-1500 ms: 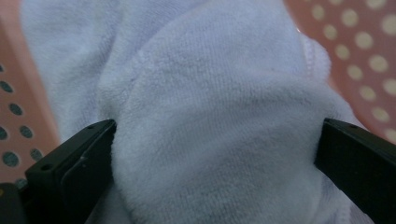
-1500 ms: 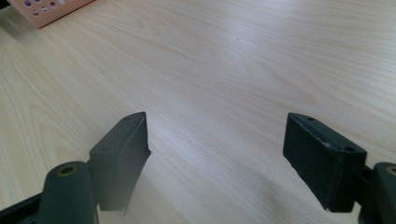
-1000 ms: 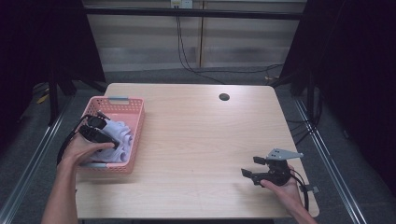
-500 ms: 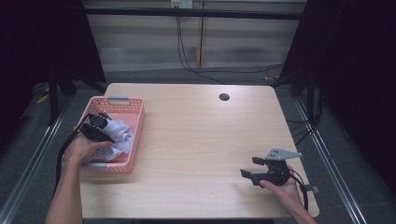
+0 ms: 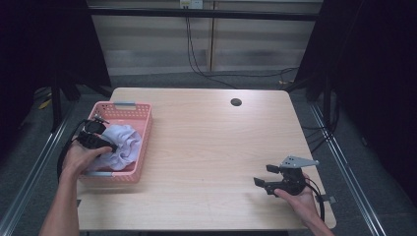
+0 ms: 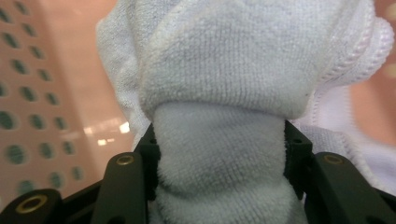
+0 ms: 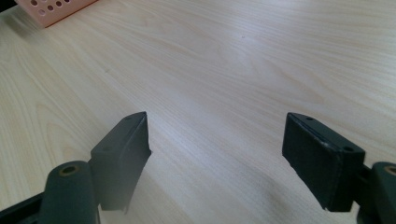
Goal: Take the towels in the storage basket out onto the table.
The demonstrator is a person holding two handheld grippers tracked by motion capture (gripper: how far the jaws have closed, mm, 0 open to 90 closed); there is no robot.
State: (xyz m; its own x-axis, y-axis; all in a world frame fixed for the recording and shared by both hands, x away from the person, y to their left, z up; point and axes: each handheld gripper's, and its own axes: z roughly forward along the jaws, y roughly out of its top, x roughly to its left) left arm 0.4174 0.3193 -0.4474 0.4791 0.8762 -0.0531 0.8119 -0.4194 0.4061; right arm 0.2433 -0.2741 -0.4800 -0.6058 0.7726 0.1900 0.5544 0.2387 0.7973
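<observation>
The left gripper (image 6: 219, 186) has just closed its jaws on the white towel (image 6: 243, 74), not yet lifted from the pink basket (image 5: 142, 142); right gripper (image 7: 217, 158) waits, jaws apart, over the worktop (image 5: 211, 142).

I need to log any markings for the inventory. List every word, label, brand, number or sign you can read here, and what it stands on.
There is none to read: the pink basket, the white towel, the wooden table and both hand-held grippers, left and right, bear no legible text.
The white plate on the far wall is too small to tell.
</observation>
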